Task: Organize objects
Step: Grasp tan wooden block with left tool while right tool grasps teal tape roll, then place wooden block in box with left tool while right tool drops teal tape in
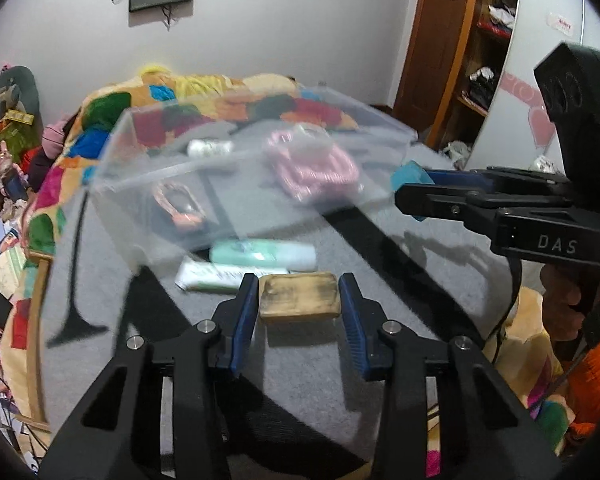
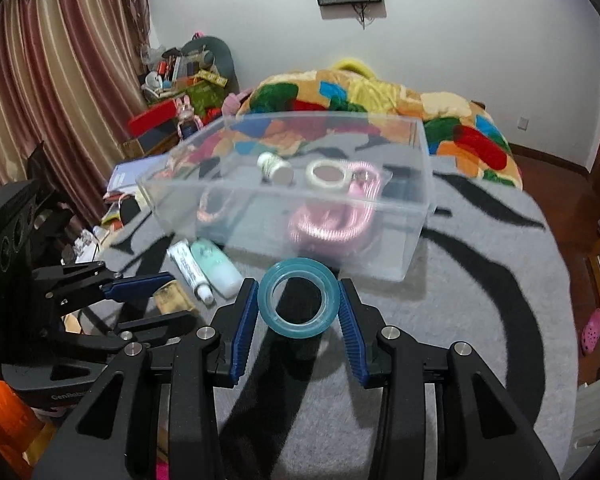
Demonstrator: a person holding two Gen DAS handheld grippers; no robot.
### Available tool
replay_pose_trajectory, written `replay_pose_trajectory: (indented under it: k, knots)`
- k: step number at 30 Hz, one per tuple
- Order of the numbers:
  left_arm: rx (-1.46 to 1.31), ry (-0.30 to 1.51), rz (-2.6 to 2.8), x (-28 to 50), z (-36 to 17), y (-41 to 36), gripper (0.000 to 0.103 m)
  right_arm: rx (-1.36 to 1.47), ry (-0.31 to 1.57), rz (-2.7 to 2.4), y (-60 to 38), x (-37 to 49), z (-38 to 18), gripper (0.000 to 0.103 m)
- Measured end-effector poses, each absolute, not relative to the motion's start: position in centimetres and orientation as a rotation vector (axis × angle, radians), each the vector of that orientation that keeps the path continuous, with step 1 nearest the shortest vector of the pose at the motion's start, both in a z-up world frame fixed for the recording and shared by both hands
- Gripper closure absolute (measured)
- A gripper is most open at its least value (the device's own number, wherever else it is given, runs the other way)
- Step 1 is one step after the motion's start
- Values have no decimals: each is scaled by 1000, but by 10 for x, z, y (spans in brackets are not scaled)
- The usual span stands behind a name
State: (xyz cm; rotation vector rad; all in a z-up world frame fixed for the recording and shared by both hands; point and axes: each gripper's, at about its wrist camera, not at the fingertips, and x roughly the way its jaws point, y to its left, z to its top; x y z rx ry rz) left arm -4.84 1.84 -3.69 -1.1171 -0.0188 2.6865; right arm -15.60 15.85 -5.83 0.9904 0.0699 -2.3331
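Observation:
A clear plastic bin (image 1: 172, 184) (image 2: 416, 216) stands on the grey blanket and holds a pink coiled cable (image 1: 316, 164) (image 2: 332, 224), a white bottle (image 2: 276, 166), a tape roll (image 2: 326, 174) and a small pink-orange item (image 1: 180, 208). My left gripper (image 1: 299, 300) has its jaws around a tan wooden block (image 1: 298, 296), pads touching its sides. My right gripper (image 2: 298, 304) is shut on a teal tape roll (image 2: 298, 302), held just in front of the bin; it shows in the left wrist view (image 1: 410, 178) too. A mint tube (image 1: 264, 254) (image 2: 216, 266) and a white tube (image 1: 220, 276) (image 2: 190, 270) lie beside the block.
The grey blanket with black stripes (image 2: 480, 300) covers the bed. A colourful patchwork quilt (image 2: 380, 96) is piled behind the bin. Cluttered shelves and boxes (image 2: 180, 80) stand at the left by the curtain; a wooden wardrobe (image 1: 460, 60) is at the right.

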Motion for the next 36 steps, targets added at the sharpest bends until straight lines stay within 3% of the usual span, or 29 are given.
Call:
replay_pose_trajectory:
  k: [10, 27, 36]
  knots:
    - [-953, -56, 2818, -78, 14, -7, 63, 862, 85, -2428, 154, -173, -20, 66]
    - [-1137, -72, 2782, -151, -17, -9, 63, 1018, 110, -2463, 143, -235, -51, 66]
    - [-1097, -53, 2800, -133, -6, -9, 60, 977, 91, -2422, 145, -219, -41, 66]
